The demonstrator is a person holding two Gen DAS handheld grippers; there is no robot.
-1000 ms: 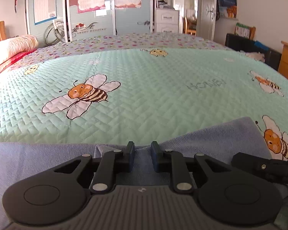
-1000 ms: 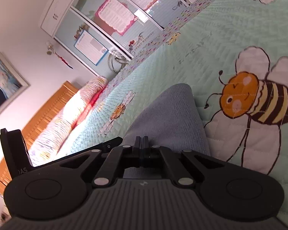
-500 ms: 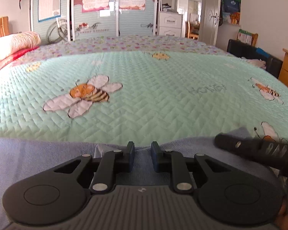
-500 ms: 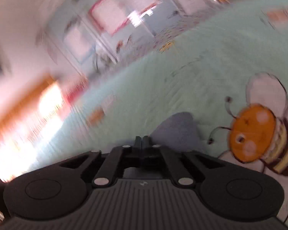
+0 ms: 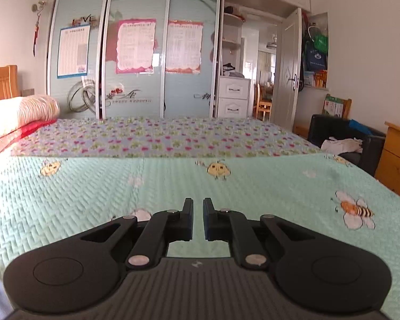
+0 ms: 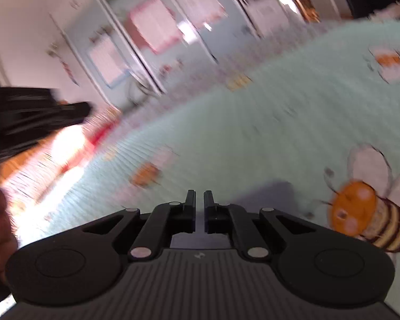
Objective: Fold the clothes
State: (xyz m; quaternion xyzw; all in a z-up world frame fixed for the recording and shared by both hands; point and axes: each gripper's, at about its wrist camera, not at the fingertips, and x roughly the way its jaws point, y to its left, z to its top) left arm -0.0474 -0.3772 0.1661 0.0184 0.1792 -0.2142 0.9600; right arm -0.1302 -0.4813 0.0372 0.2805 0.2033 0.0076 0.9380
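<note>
Both black two-finger grippers now lifted clear: left gripper [image 5: 198, 218] closing, narrow gap, nothing between; right gripper [image 6: 199, 210] just parted slightly, empty. Grey-blue knit garment [image 6: 269, 194] released, lies lower centre on mint bee-print quilt [image 5: 253, 186]; fold step seems finished.

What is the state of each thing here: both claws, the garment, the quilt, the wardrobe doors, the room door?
left claw: narrow gap, just been closing, empty
right claw: narrow gap, just been opening, empty
garment: lying on the quilt, not gripped
quilt: spread flat
wardrobe doors: shut
room door: open
</note>
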